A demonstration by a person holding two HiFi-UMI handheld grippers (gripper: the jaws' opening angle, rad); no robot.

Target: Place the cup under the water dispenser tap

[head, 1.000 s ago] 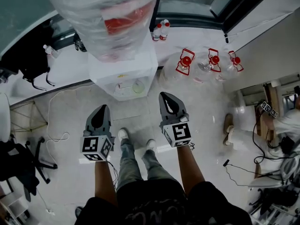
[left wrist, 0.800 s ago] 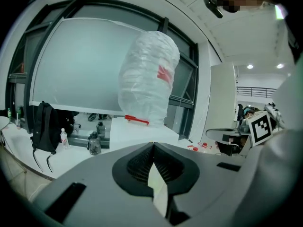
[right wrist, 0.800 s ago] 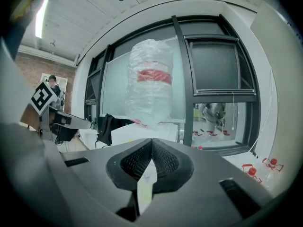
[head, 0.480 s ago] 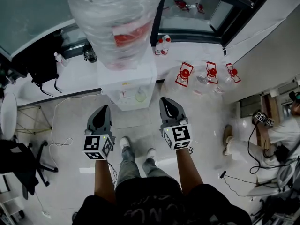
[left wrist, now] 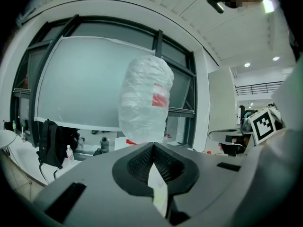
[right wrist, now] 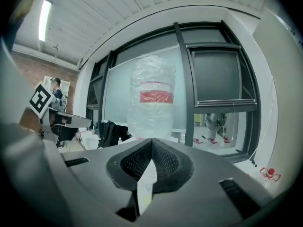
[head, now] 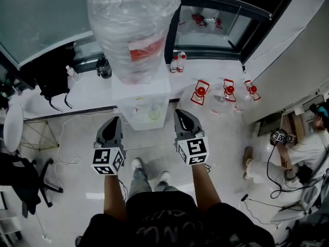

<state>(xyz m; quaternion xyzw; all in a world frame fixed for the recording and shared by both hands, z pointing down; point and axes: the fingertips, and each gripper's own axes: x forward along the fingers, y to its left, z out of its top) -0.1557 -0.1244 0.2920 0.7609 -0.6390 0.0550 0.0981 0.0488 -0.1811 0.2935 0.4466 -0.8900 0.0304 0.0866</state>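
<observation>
A white water dispenser [head: 140, 94] stands ahead of me on the floor, topped by a large bottle wrapped in clear plastic [head: 132, 30] with a red label. On its front ledge sits a pale translucent cup [head: 154, 111], to the right of the taps. My left gripper [head: 116, 119] and right gripper [head: 179, 111] are held side by side just short of the dispenser, both shut and empty. In the left gripper view the jaws [left wrist: 154, 144] meet below the bottle [left wrist: 144, 105]. The right gripper view shows the same [right wrist: 152, 140], with the bottle [right wrist: 152, 103] straight ahead.
Three empty jugs with red caps [head: 200, 91] lie on the floor to the right. Small bottles [head: 177, 63] stand by the window frame. A black bag [head: 51, 78] and a white cable [head: 67, 122] are at left, a chair [head: 25, 179] lower left. A person [head: 308, 148] sits at far right.
Both grippers have risen, still shut and empty. In the head view the dispenser and its bottle have slid lower and more toward the middle, closer to the gripper tips.
</observation>
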